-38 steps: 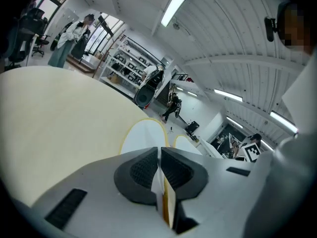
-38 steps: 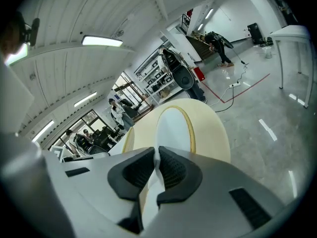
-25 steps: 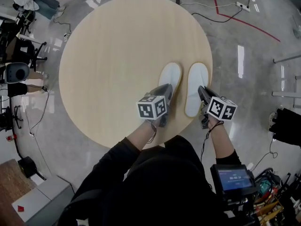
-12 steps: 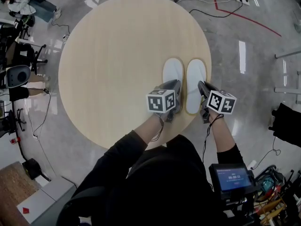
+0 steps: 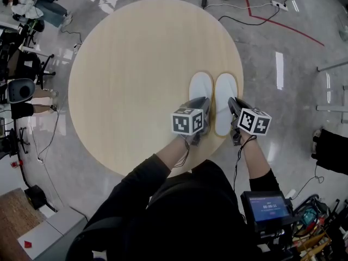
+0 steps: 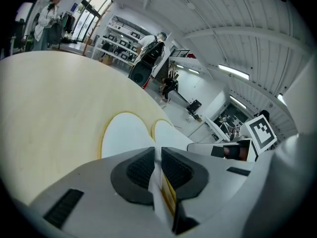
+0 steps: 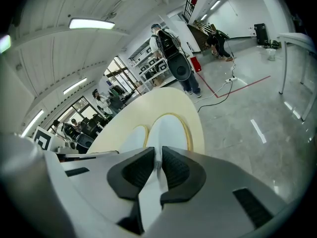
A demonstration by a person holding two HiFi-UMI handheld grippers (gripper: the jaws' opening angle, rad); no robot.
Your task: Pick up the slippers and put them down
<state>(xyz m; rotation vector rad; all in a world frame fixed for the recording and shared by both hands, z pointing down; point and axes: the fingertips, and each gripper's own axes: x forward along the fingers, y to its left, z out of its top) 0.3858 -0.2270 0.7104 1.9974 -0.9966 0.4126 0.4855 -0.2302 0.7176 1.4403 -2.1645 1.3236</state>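
Left gripper (image 5: 202, 101): angling forward and down, jaws pinching left slipper (image 5: 200, 86) near edge.
Right gripper (image 5: 232, 102): angling likewise, jaws pinching right slipper (image 5: 225, 88) near edge.

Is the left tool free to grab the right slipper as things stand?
Probably not: the left tool is shut on the left slipper, and the right tool grips the right slipper.

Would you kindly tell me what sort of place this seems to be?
Probably a lab or workshop: cables and a power strip lie on the polished floor, red tape marks it, and stocked shelves stand at the back.
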